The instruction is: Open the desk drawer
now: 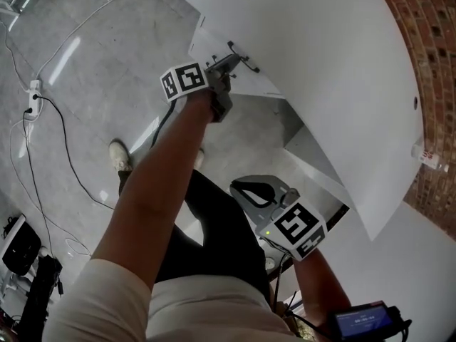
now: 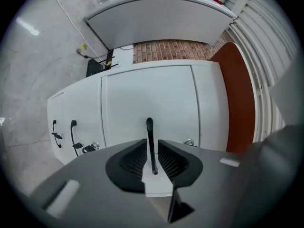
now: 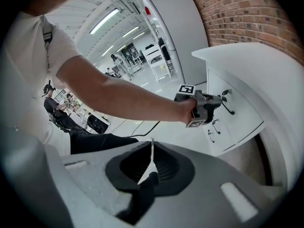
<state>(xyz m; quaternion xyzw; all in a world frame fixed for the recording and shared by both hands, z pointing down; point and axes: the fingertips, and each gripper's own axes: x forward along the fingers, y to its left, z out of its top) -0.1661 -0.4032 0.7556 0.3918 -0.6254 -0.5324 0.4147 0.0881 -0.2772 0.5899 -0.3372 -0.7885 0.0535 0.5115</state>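
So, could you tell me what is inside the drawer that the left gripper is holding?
Its inside is hidden: the drawer looks shut, so only its white front and black handle show, with the jaws of the left gripper closed on that handle.

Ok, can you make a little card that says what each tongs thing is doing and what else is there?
left tongs: shut on the black drawer handle
right tongs: shut, nothing in them, held back near the person's body
drawer front: white; cannot tell if it has slid out
other handles: two more black ones further along the white fronts
desk: white, curved top, beside a brick wall
floor: grey and shiny, with cables lying on it
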